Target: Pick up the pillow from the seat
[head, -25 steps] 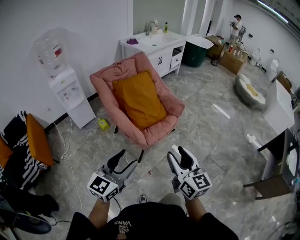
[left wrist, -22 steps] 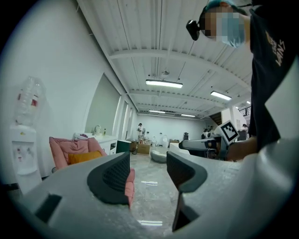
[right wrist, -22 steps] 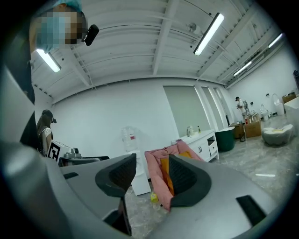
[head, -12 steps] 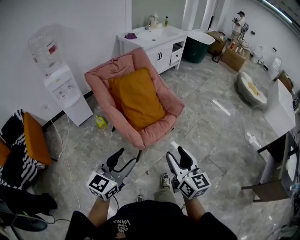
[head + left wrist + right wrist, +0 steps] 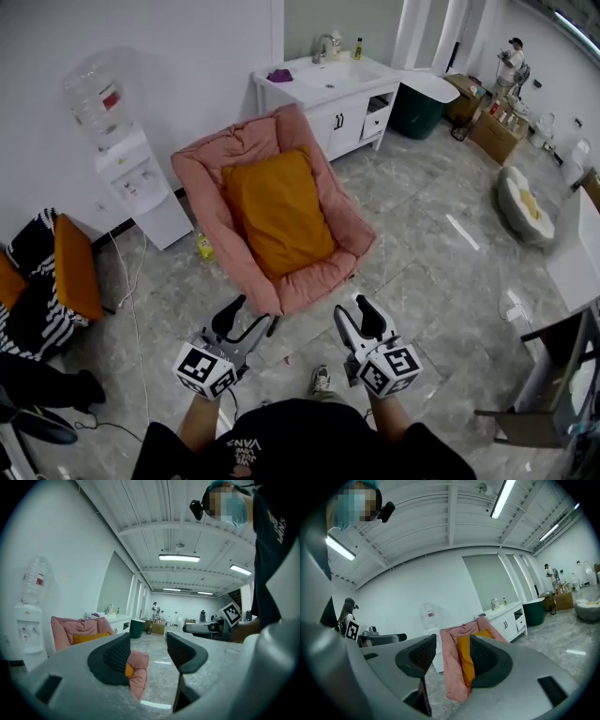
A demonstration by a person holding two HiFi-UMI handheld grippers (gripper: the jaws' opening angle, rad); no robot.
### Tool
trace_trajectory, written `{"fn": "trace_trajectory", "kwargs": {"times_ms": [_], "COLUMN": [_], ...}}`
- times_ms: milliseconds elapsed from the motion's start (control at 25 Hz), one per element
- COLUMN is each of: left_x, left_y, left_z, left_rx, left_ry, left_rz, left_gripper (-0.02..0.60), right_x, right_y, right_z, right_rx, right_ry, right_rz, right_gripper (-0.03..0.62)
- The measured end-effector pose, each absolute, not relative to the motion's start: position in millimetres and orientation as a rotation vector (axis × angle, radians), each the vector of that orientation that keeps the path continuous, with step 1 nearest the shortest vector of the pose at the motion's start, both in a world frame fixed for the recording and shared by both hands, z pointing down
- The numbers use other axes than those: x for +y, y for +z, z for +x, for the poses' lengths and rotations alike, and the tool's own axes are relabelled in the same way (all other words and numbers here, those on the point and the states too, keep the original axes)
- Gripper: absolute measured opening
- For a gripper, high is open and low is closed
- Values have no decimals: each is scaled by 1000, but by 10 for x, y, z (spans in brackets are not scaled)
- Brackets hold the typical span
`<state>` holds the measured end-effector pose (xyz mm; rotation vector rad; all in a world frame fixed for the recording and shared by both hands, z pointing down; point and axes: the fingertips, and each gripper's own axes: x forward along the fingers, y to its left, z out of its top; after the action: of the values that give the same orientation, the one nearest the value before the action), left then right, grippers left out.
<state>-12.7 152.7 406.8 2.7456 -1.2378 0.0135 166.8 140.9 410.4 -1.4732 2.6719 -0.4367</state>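
Head view: pickup not begun.
Left tool (image 5: 248,317), right tool (image 5: 358,314) released, empty; pillow (image 5: 278,217) lies on seat (image 5: 211,159).

- Pillow (image 5: 88,638): in the left gripper view only two orange slivers show; the rest lies behind the fingers (image 5: 115,657) of the left gripper (image 5: 148,640).
- Chair (image 5: 452,671): in the right gripper view its base is covered by the right gripper (image 5: 453,641) (the pillow's right edge is covered too).
- Striped seat (image 5: 37,281): cut off by the head view's left edge.
- White unit (image 5: 577,253): cut off by the right edge; kind not determinable.
- Distant person (image 5: 513,61) and bottle (image 5: 357,49) on the white bench (image 5: 302,87): too small for detail.
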Motion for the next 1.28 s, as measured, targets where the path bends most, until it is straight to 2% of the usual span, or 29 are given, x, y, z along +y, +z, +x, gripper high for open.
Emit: {"fn": "trace_trajectory", "kwargs": {"times_ms": [320,520,840,1280], "left_x": [1099,988,682,-391], "left_y": [4093,4184,4322,4276], "left_z": [327,380,7,-713], "left_rx": [-1371,-1459,-1494,-1363], "left_ry": [1,2,14,-15], "left_rz": [2667,2605,2532,2599], "left_gripper": [240,239,240,239], "right_x": [829,564,193,-612], "right_y": [4144,4228,4370,4250], "right_z": [2094,2177,1914,1309], "right_rx": [2768,2803,2809,2741], "right_ry": [-465,-480,-542,-496], "right_rz": [-1340,-1271,-1262,-1429], "right_gripper": [212,212,212,212]}}
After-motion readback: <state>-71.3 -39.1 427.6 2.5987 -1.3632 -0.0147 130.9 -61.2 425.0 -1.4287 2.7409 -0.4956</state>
